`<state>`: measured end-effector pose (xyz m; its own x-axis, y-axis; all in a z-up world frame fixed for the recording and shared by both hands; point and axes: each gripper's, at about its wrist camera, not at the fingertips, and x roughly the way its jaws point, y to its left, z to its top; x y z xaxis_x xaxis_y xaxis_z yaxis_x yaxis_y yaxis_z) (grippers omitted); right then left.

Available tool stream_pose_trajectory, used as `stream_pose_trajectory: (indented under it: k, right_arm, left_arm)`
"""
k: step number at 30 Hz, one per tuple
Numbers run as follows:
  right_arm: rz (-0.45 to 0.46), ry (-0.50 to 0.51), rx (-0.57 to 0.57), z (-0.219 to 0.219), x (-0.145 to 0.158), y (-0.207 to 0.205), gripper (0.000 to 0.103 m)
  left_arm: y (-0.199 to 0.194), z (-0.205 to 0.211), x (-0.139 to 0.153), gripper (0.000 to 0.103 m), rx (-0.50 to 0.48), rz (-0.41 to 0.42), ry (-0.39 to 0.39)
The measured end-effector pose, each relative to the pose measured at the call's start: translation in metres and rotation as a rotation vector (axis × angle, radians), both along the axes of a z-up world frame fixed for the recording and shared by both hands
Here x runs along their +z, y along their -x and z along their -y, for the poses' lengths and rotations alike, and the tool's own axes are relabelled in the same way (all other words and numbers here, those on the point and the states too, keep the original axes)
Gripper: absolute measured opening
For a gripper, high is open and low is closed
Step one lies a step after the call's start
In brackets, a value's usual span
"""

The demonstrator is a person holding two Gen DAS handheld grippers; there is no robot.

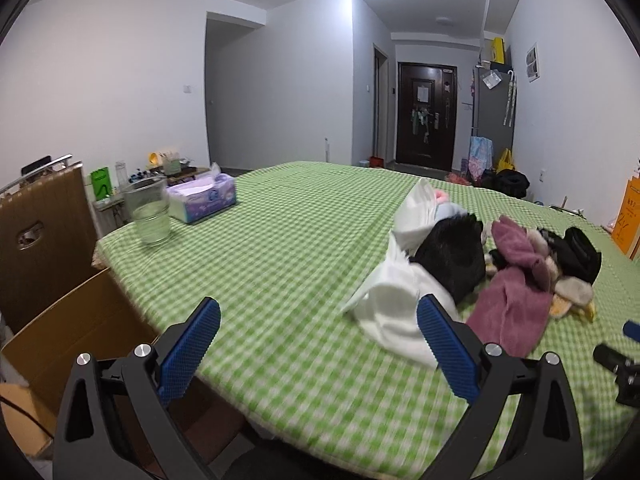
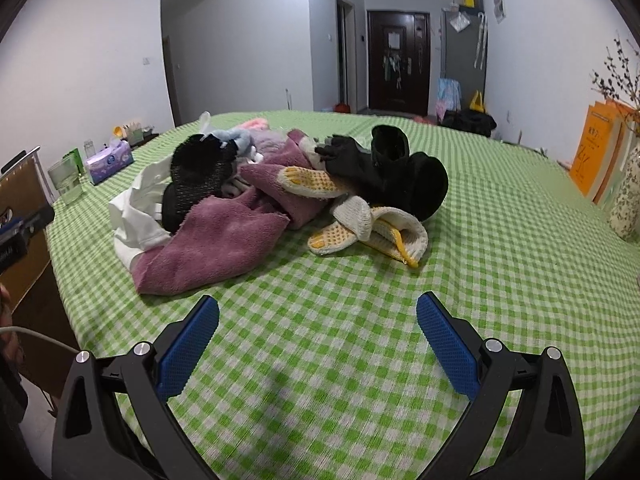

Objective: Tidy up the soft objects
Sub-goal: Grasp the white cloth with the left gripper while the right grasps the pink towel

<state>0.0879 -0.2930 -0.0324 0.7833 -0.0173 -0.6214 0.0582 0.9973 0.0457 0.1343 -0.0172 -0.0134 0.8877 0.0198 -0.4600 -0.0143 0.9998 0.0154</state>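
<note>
A heap of soft things lies on the green checked tablecloth: a mauve towel, a white cloth, a black fuzzy piece, yellow-dotted work gloves and black gloves. In the left wrist view the white cloth, the black piece and the mauve towel lie to the right of centre. My left gripper is open near the table's left front edge, its right finger in front of the white cloth. My right gripper is open above bare cloth, short of the heap.
On the table's far left stand a clear glass and a purple tissue box. A wooden chair back and an open cardboard box sit beside the left edge. Orange books and a patterned vase stand at the right.
</note>
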Motion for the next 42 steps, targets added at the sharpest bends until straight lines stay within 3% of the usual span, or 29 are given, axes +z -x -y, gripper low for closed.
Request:
stream_pose_trajectory:
  k: [5,12,14,16,18,19,20,21,29,31,32,33,42]
  right_arm:
    - [-0.014,0.001,0.020,-0.002,0.003,-0.013,0.095]
    - [-0.064,-0.025,0.087,-0.017,-0.001,-0.032,0.095]
    - [-0.078,-0.031,0.110,-0.024,-0.001,-0.037,0.095]
    - [-0.091,-0.053,0.141,-0.031,0.000,-0.044,0.095]
    - [-0.095,-0.077,0.161,-0.037,0.002,-0.051,0.091]
    - [-0.096,-0.085,0.171,-0.042,0.003,-0.055,0.084]
    - [-0.100,-0.088,0.176,-0.045,0.002,-0.059,0.071]
    - [-0.112,-0.091,0.179,-0.051,0.001,-0.066,0.066]
    - [-0.217,-0.020,0.163,-0.091,-0.018,-0.117,0.066]
    - [-0.227,-0.001,0.137,-0.090,-0.021,-0.119,0.045]
    - [-0.218,-0.008,0.120,-0.087,-0.018,-0.116,0.018]
    - [-0.200,-0.037,0.115,-0.079,-0.012,-0.110,0.011]
    - [0.116,0.019,0.027,-0.027,0.098,-0.028,0.010]
  left_arm:
    - [-0.060,0.013,-0.007,0.096,-0.102,-0.182,0.042]
    - [-0.122,0.038,-0.033,0.095,-0.179,-0.332,0.136]
    - [-0.133,0.042,-0.041,0.084,-0.171,-0.364,0.140]
    - [-0.136,0.040,-0.044,0.046,-0.198,-0.385,0.165]
    - [-0.136,0.034,-0.045,0.022,-0.222,-0.403,0.187]
    - [-0.132,0.030,-0.044,0.007,-0.228,-0.398,0.188]
    - [-0.129,0.026,-0.041,0.003,-0.227,-0.379,0.181]
    - [-0.124,0.020,-0.037,0.003,-0.223,-0.363,0.177]
    - [-0.074,-0.028,0.020,0.003,-0.142,-0.170,0.161]
    - [-0.067,-0.043,0.035,0.003,-0.111,-0.136,0.157]
    - [-0.061,-0.049,0.042,0.003,-0.090,-0.114,0.152]
    - [-0.056,-0.056,0.047,0.003,-0.075,-0.099,0.151]
    - [-0.016,-0.085,0.084,0.003,-0.039,-0.002,0.187]
